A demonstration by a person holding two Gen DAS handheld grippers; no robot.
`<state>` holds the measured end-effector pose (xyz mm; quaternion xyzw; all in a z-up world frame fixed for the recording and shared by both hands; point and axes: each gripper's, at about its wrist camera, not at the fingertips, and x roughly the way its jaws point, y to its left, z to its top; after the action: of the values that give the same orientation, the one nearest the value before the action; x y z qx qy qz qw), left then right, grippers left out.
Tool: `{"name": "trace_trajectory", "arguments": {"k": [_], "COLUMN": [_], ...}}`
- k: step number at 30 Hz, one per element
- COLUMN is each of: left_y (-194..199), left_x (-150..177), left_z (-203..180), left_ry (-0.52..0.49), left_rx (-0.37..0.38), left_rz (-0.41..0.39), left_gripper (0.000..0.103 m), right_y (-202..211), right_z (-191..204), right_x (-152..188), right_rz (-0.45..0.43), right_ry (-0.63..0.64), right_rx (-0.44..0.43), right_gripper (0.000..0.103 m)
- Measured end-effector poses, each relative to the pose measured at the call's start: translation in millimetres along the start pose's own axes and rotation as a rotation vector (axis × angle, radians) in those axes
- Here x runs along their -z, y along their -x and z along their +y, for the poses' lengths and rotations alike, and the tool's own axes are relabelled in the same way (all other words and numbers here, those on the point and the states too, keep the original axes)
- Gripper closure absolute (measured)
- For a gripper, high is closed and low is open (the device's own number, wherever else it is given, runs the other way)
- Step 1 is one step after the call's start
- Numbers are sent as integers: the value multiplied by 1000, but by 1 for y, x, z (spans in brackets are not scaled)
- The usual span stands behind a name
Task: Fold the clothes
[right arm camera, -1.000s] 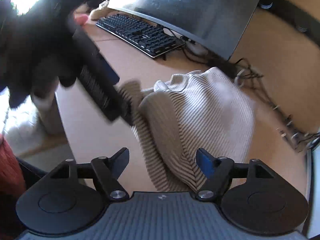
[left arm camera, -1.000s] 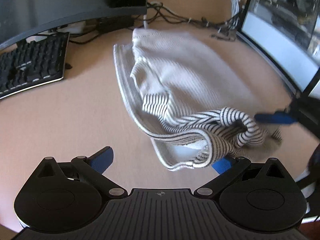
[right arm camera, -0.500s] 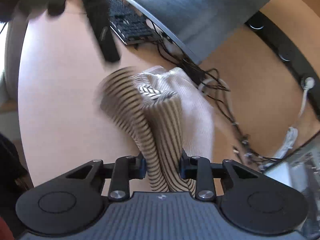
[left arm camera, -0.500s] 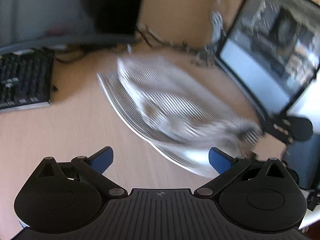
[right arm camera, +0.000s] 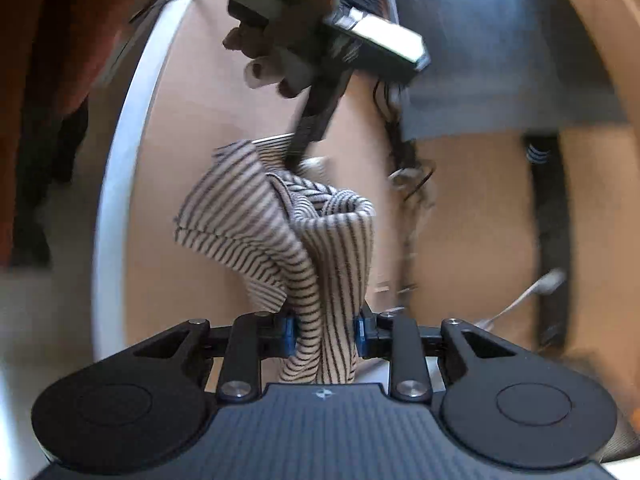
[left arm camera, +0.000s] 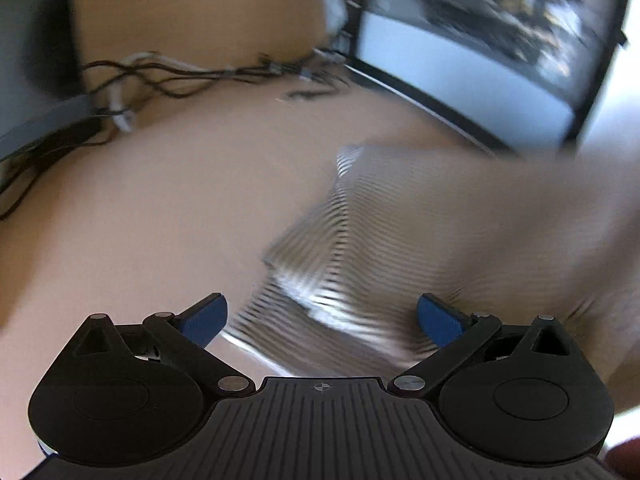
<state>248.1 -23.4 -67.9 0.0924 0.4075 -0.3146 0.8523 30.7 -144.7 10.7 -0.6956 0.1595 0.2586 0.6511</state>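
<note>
Striped garment (right arm camera: 320, 248): bunched fold clamped between your right gripper (right arm camera: 325, 330) pads, rest hanging toward desk (right arm camera: 224, 92), likely raised so cloth drapes free for folding. Your left gripper (left arm camera: 322, 316): jaws spread wide, gripping nothing, blurred stripes just ahead, probably seeking hem. Versus a second ago: right jaws stood apart above garment lying on desk; left view showed keyboard, now only cables (left arm camera: 168, 76) and monitor (left arm camera: 480, 60).

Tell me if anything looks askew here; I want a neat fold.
The striped garment is bunched and twisted into a rope where the right hand-held gripper clamps it, not flat on the desk. The left hand-held gripper is open and holds nothing.
</note>
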Motion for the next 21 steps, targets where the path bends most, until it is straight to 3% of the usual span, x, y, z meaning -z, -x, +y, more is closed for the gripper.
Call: {"name": "trace_trajectory", "arguments": {"k": [3, 7, 14, 17, 21], "left_y": [1, 1, 33, 61, 89], "left_x": [7, 9, 25, 34, 34], "left_z": [-12, -26, 4, 27, 48], "left_ry": [-89, -151, 10, 112, 200], "left_rx": [77, 104, 56, 52, 99], "left_rz": [-10, -23, -49, -74, -120], "left_gripper": [3, 7, 7, 5, 1], "right_y": [-8, -58, -137, -163, -179], "right_z": [-23, -35, -33, -31, -33], "right_x": [-3, -23, -52, -62, -71], "right_rz": [-36, -119, -239, -261, -253], "right_ry": [137, 216, 343, 328, 249], "right_rx": [3, -53, -161, -188, -195], "right_gripper": [77, 76, 75, 75, 72]}}
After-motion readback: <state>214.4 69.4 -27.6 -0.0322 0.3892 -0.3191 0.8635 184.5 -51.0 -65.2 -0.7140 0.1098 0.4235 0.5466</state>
